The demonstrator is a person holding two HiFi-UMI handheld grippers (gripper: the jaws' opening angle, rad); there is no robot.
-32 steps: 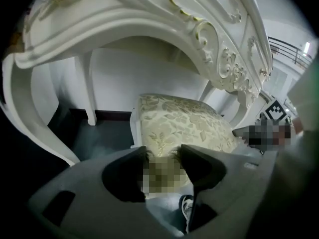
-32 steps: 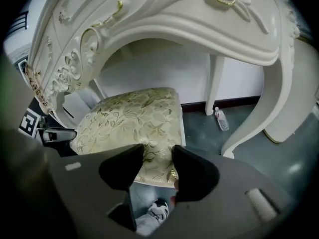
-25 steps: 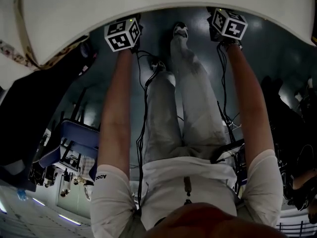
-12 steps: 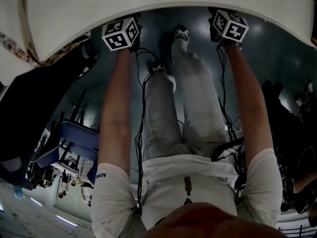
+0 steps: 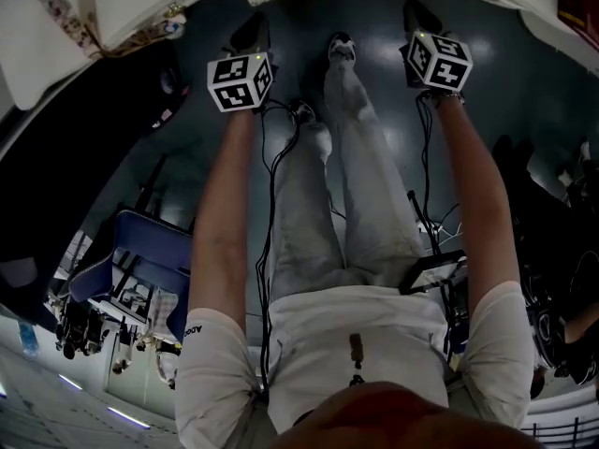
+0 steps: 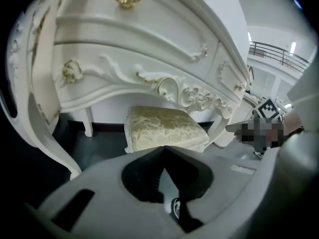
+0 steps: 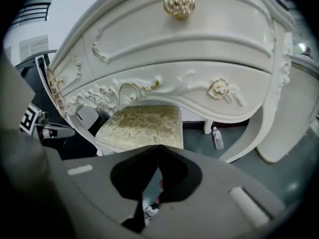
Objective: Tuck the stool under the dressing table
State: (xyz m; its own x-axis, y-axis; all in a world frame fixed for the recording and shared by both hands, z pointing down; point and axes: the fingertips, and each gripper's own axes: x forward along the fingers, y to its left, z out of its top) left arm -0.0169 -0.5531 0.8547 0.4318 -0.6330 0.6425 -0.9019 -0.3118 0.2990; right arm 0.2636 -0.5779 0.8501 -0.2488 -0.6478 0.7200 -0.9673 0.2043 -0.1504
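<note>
**Stool under dressing table; both tools clear of it.**
The cushioned stool [image 6: 167, 128] stands beneath the dressing table [image 6: 149, 49]. The left hand-held gripper [image 6: 163, 150] and right hand-held gripper [image 7: 158, 147] have just pressed their jaws together on nothing. Hazard: a further nudge with closed tips may slip off the cushion and skew the stool against a table leg or the floor bottle [image 7: 217, 138].

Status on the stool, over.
Left gripper and right gripper just closed, both empty. Stool under table. Bottle right of stool, apart from it.
</note>
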